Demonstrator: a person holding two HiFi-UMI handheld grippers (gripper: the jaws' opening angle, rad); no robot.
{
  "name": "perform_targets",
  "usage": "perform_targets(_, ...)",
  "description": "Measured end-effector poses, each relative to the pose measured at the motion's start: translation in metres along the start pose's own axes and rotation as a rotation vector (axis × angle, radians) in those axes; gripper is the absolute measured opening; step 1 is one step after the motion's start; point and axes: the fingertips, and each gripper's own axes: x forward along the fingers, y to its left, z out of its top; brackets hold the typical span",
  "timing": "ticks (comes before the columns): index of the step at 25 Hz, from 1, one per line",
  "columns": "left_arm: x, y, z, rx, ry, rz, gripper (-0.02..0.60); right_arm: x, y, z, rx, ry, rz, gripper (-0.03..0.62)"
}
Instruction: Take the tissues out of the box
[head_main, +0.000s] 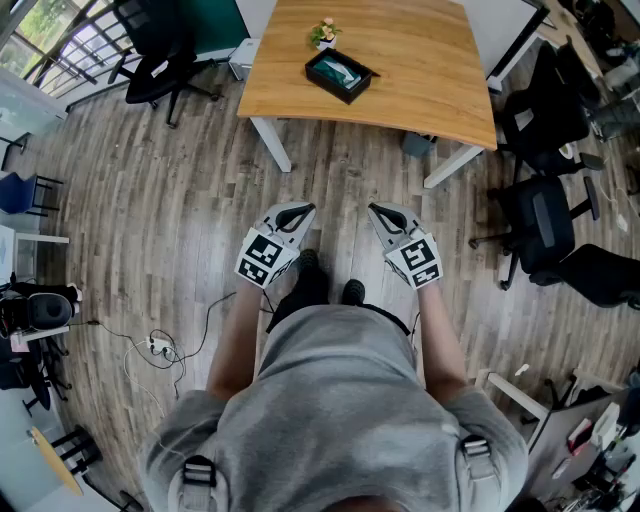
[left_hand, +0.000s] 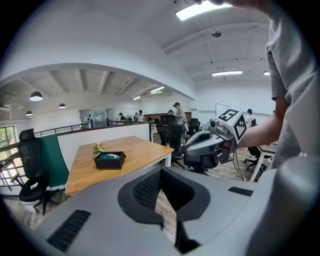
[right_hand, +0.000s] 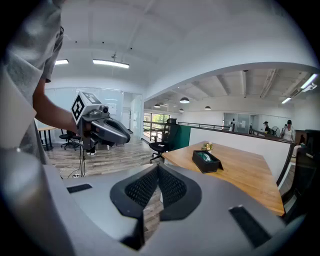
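— Where do we see the tissue box (head_main: 341, 75)?
— On the wooden table (head_main: 430, 90) ahead of us, just beside a small potted plant (head_main: 323, 33) and well apart from both grippers. It is a low black box, open on top, with something teal and a bit of white tissue showing inside.
— Can we read any print on it?
— No, it is too small to tell. The only markings we make out are the black-and-white squares on the marker cubes (head_main: 263, 255).
— And the jaws?
— We hold the left gripper (head_main: 303, 210) and the right gripper (head_main: 374, 209) over the plank floor (head_main: 150, 200), each with its jaws pressed together on nothing.
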Motion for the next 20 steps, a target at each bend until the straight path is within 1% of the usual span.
perform_targets(4, 0.000, -0.015, 0.001, 0.007, 0.002, 0.003, 0.018, -0.011, 0.005, -0.007, 0.006, 0.000, 0.007, 0.002)
perform_targets(10, 0.003, -0.029, 0.002, 0.009, 0.006, 0.011, 0.018, -0.022, 0.005, -0.012, 0.000, -0.005, 0.018, 0.002)
perform_targets(16, 0.006, -0.041, 0.002, 0.028, 0.011, 0.005, 0.020, -0.029, 0.008, -0.013, 0.005, -0.028, 0.028, 0.005)
perform_targets(20, 0.007, -0.047, 0.010, 0.044, -0.025, 0.004, 0.020, -0.034, 0.006, -0.011, 0.000, -0.042, 0.029, 0.014)
